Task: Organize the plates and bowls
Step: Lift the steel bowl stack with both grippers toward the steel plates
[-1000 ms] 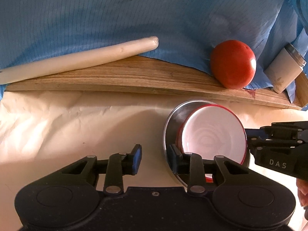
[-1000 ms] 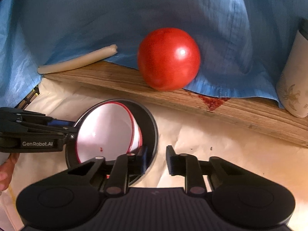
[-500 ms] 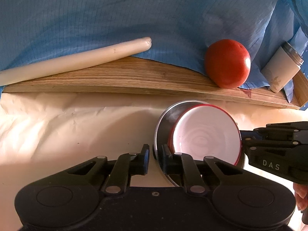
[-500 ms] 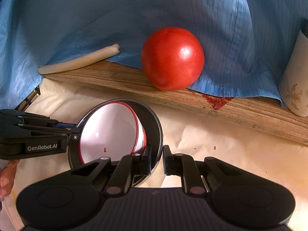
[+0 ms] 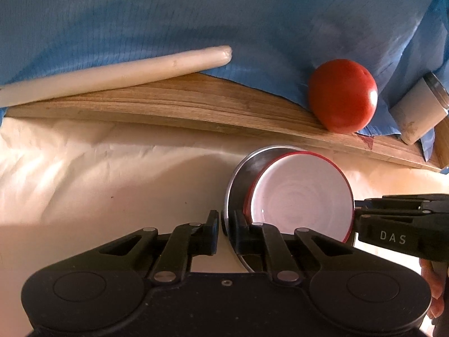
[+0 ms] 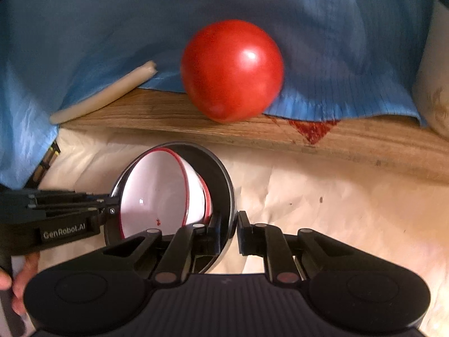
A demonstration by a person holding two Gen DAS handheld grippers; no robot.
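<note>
A steel bowl (image 5: 240, 181) (image 6: 217, 174) sits on the cream sheet with a white, red-rimmed bowl (image 5: 300, 202) (image 6: 157, 193) nested inside it. My left gripper (image 5: 226, 226) is shut on the steel bowl's left rim, one finger inside and one outside. My right gripper (image 6: 231, 227) is shut on the opposite rim in the same way. Each wrist view shows the other gripper coming in from the side: the right gripper (image 5: 357, 214) and the left gripper (image 6: 110, 209), both at the rim.
Behind the bowls lies a wooden board (image 5: 168, 104), partly under a blue cloth (image 5: 224, 14). A red tomato (image 5: 342, 95) (image 6: 231, 70), a long white stick (image 5: 112, 73) and a cream tumbler (image 5: 418, 112) rest there. The cream sheet (image 5: 84, 182) spreads to the left.
Both grippers have closed from partly open onto the steel bowl's rim. In both views the bowls have shifted slightly towards the centre.
</note>
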